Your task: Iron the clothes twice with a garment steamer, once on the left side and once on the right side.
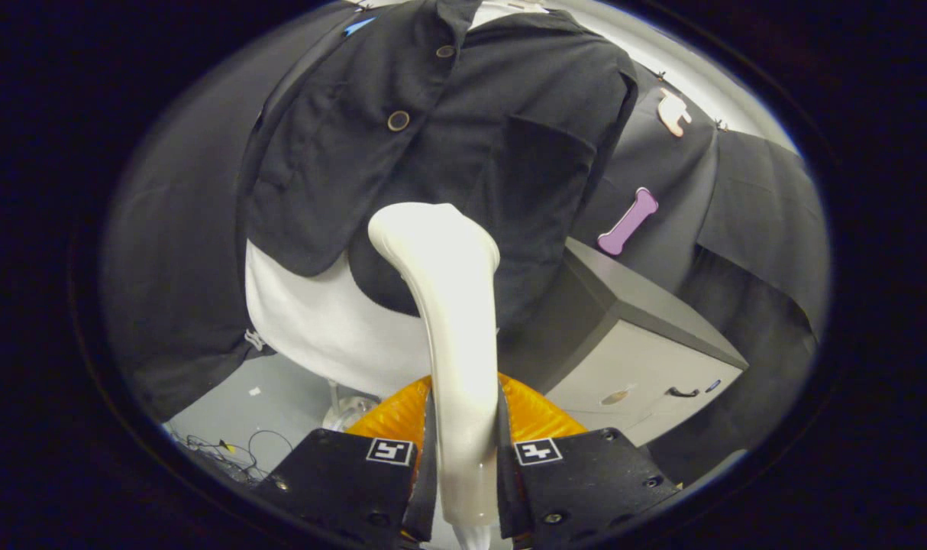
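Grey floor [227, 412] lay below; the gripper [463, 458] clamped a white plastic steamer [448, 305] (head upward) before a black buttoned jacket [463, 137].

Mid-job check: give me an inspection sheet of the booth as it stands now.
Surface: grey floor under the mannequin.
Job's things: white garment steamer upright between the fingers, head at the lower hem of the black jacket, worn over a white mannequin.
Clutter: nothing seen.
Grippers: claw shut on the steamer's handle, both fingers pressing.
Cables: thin tangled wires on the floor beside the fingers.
Surroundings: grey cabinet beside the mannequin; black cloth wall behind.
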### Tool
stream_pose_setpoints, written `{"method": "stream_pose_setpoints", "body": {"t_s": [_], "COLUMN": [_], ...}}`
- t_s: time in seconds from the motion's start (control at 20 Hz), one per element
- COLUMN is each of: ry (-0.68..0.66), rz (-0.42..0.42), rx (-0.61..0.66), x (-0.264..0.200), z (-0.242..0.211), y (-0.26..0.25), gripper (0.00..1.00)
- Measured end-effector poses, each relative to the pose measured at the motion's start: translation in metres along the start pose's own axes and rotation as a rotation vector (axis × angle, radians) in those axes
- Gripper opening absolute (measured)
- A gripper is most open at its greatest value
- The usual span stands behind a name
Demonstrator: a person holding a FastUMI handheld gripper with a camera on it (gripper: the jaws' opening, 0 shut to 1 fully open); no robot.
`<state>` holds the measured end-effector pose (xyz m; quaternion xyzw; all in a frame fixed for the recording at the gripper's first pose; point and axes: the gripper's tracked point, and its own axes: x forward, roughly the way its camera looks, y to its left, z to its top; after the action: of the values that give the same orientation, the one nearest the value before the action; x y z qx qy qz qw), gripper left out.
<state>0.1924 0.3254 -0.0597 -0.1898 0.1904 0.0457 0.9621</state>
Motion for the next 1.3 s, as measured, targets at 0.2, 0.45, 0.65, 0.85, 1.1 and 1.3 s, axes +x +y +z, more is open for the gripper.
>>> {"method": "stream_pose_setpoints", "body": {"t_s": [0.2,0.45,0.65,0.85,1.1,1.3], "ry": [0.073,0.110,0.092,0.061,-0.061,-0.212], "rz": [0.035,0.093,0.174,0.249,0.281,0.261], "rx": [-0.028,-0.031,-0.024,-0.032,-0.026,-0.017], "x": [0.009,0.008,-0.009,-0.033,-0.058,-0.077], "z": [-0.019,-0.028,-0.017,0.000,0.058,0.126], "y": [0.003,0.011,0.023,0.039,0.045,0.043], "gripper": [0.35,0.35,0.35,0.35,0.35,0.35]}}
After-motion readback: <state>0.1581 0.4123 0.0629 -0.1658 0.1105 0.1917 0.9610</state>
